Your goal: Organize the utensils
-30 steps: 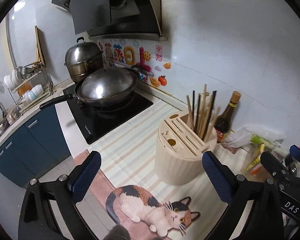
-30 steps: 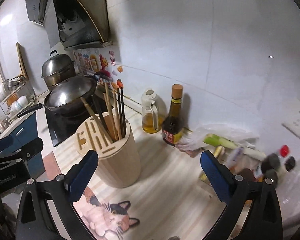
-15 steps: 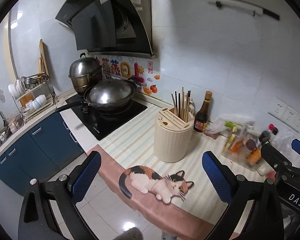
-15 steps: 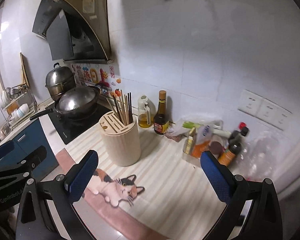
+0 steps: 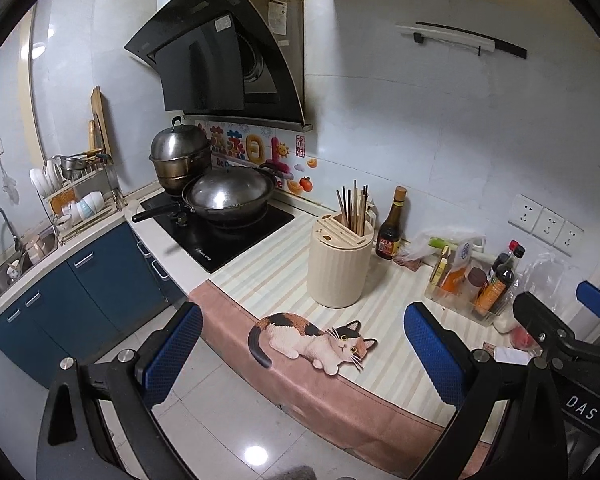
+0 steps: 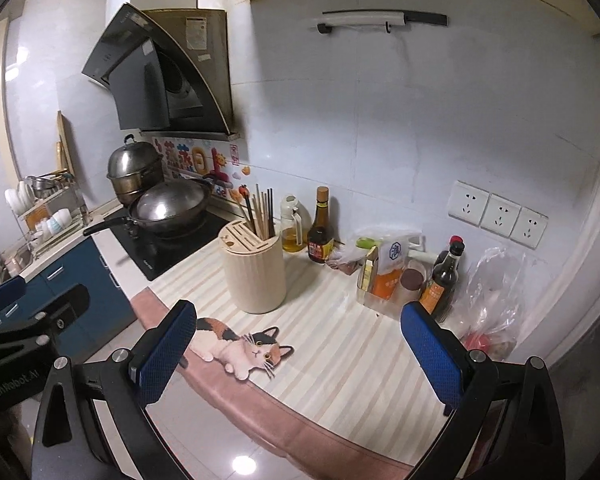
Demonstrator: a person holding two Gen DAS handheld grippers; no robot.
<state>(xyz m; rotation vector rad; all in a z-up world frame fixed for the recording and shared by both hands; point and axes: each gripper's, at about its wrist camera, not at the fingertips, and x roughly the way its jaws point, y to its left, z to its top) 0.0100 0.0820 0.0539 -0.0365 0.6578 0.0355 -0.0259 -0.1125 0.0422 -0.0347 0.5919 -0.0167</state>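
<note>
Chopsticks (image 5: 354, 210) upright, bunched in ribbed cream holder (image 5: 339, 266).

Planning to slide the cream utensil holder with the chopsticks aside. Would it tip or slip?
The utensil holder looks wide-based and squat, so probably stable. The chopsticks stand loose and may rattle. The striped mat likely adds grip.

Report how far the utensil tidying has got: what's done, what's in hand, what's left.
Done, by the look of it: the chopsticks stand upright together in the cream holder on the striped mat.

In hand: nothing. Both the left tongs and the right tongs are open and empty, held off the counter's edge.

Left: I see no loose utensils on the counter, so perhaps nothing remains.
</note>
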